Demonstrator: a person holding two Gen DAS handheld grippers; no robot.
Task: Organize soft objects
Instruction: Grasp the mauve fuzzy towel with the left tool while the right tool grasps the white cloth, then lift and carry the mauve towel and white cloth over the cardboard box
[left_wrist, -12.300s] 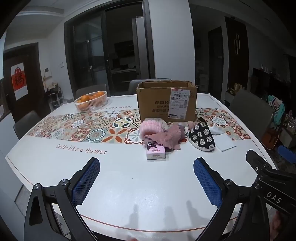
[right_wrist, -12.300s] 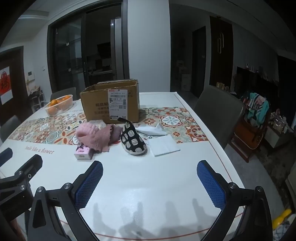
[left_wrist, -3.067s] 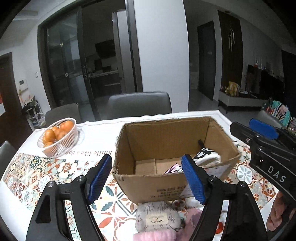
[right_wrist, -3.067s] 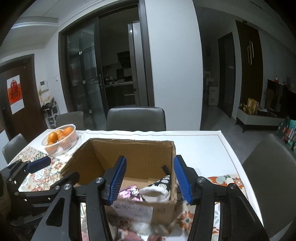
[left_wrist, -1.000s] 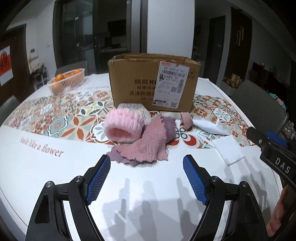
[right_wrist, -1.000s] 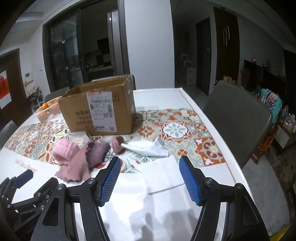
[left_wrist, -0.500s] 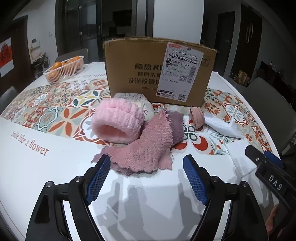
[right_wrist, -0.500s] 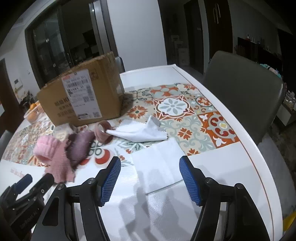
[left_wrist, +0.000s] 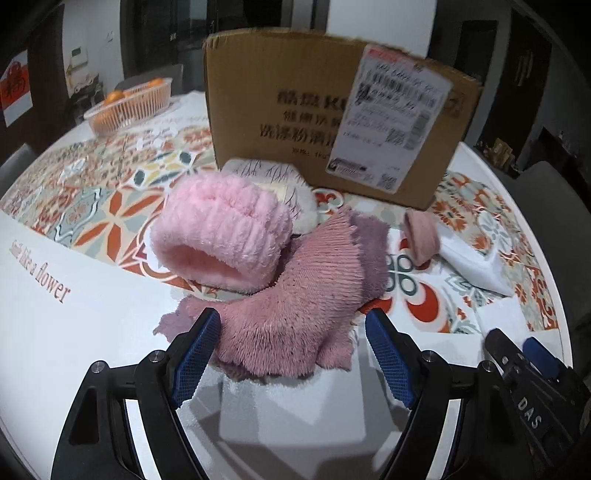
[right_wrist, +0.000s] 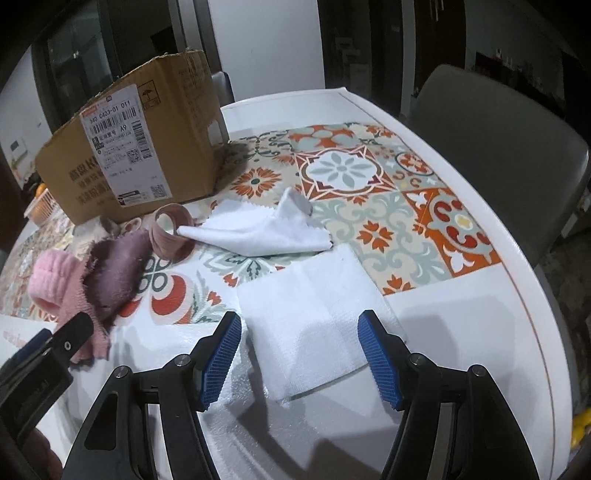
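Grippers first: we see the left gripper (left_wrist: 291, 347) spread wide just above the surface (left_wrist: 74, 332), its blue pads (left_wrist: 195, 349) flanking the near edge of a fuzzy mauve cloth (left_wrist: 295, 314) without closing on it. A fluffy pink band (left_wrist: 221, 236) rests on the far part of that cloth, a white patterned pouch (left_wrist: 273, 177) sits behind it, and a small dusty-pink ring (left_wrist: 421, 236) stands to the right, touching a crumpled white cloth (left_wrist: 472, 266). All of these lie in front of the cardboard box (left_wrist: 295, 96); a basket of oranges (left_wrist: 129, 107) stands well apart at the far left.

We find the right gripper (right_wrist: 299, 354) also wide, holding nothing, its pads (right_wrist: 378, 360) on either side of the near end of a flat folded white tissue (right_wrist: 314, 314). Beyond it lies the crumpled white cloth (right_wrist: 255, 230), with the ring (right_wrist: 170, 230) at its left tip. A grey chair (right_wrist: 495, 147) stands at the surface's right edge.
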